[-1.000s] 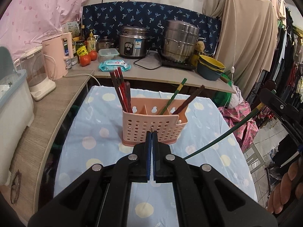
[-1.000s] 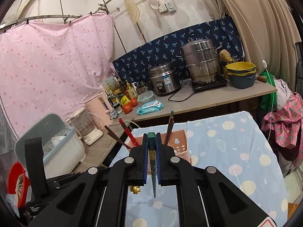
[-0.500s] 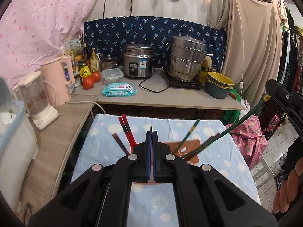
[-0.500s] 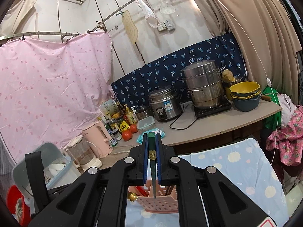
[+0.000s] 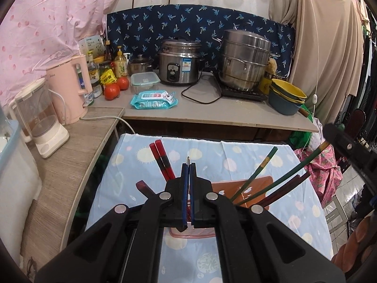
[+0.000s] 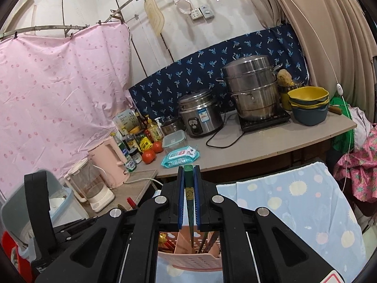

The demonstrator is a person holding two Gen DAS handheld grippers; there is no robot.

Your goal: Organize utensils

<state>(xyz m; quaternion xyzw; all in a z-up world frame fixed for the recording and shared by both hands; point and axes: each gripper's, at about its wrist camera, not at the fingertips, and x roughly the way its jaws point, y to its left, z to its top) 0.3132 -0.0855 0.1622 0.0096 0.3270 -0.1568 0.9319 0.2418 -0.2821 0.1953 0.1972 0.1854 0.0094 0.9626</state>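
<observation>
A pink perforated utensil holder (image 5: 256, 185) stands on the blue dotted tablecloth (image 5: 132, 165), mostly hidden under my left gripper (image 5: 188, 167). It holds red chopsticks (image 5: 161, 159), a green chopstick (image 5: 261, 167) and dark brown ones (image 5: 287, 187). My left gripper is shut, with a thin metal tip showing between its pads. My right gripper (image 6: 188, 172) is shut on a green chopstick (image 6: 189, 202) whose tip points down into the holder (image 6: 193, 257). That chopstick also shows in the left wrist view (image 5: 289, 173), slanting into the holder's right side.
A counter (image 5: 212, 110) behind the table carries a rice cooker (image 5: 180, 62), a steel steamer pot (image 5: 245, 60), stacked bowls (image 5: 286, 97), a wipes pack (image 5: 153, 99) and tomatoes (image 5: 113, 89). A pink kettle (image 5: 70, 89) and blender (image 5: 40, 115) stand on the left shelf.
Both grippers have risen and come closer over the holder. The green chopstick held by the right gripper now has its tip inside the holder.
</observation>
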